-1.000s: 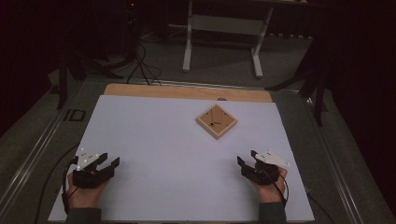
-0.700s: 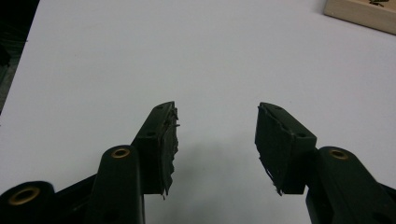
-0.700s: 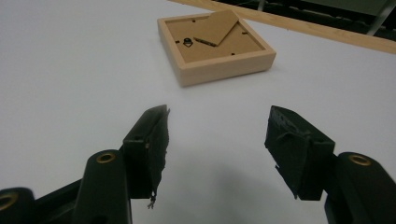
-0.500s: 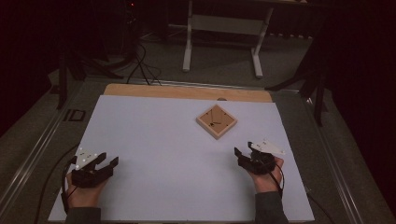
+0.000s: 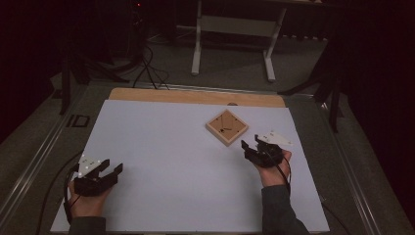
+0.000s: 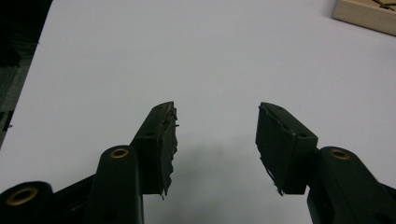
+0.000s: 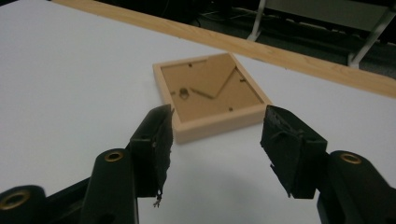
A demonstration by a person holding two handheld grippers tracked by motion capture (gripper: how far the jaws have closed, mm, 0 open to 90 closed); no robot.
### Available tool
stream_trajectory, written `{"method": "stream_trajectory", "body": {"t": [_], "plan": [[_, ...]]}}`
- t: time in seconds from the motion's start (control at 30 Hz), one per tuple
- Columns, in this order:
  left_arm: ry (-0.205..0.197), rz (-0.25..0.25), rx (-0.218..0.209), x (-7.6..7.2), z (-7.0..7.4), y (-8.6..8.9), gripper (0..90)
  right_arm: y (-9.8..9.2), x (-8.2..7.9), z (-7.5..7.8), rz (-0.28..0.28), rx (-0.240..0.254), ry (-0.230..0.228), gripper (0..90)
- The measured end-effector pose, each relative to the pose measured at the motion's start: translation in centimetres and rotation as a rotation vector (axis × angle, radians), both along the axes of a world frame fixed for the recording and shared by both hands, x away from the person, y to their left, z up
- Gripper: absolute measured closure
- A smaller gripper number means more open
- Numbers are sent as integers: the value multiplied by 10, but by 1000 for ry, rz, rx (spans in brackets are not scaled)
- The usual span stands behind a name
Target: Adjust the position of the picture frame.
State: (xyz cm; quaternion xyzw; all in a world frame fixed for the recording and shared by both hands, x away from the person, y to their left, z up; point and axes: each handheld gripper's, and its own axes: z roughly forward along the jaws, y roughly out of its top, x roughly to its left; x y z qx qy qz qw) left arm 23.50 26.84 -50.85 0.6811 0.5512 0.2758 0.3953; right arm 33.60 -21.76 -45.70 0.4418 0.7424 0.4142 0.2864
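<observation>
Pale wood, square, flat: small wooden clock (image 5: 226,127) with thin dark hands, lying face up on the white table top (image 5: 166,161), right of centre and toward the far edge. Turned like a diamond in the high view, one corner aimed at the strip of bare wooden edge (image 5: 195,97) beyond the white sheet, the opposite corner aimed back at the person. No long axis to speak of, sides equal. Just short of its near right side, right gripper (image 5: 250,146), raised a little off the surface, jaws parted wider than the clock's near edge and just been narrowing, nothing between them, clock not touched (image 7: 212,95). Well apart at the near left corner, left gripper (image 5: 112,169), held low over bare white, jaws parted, nothing gripped (image 6: 217,135). Beyond the table, dark floor with white stand legs (image 5: 195,54) and black cables (image 5: 147,63).
</observation>
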Motion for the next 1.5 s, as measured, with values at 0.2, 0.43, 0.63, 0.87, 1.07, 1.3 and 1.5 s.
{"method": "stream_trajectory", "body": {"t": [0.2,0.43,0.63,0.87,1.07,1.3,1.5], "plan": [[-5,-4,14,-2,1,-1,469,10,12,3,6,-14,-11,429],[-8,6,16,-1,1,-1,462,17,23,5,13,-27,-5,420],[-11,6,19,0,1,-2,458,21,33,1,-2,-3,9,419],[-18,-1,27,1,2,-4,454,29,45,-6,-18,5,31,405],[-27,1,27,0,4,-4,451,36,65,-15,-67,14,70,361],[-33,-1,30,0,5,-6,448,37,80,-32,-103,14,136,335],[-36,-11,35,1,6,-8,446,37,89,-48,-141,62,208,325]]}}
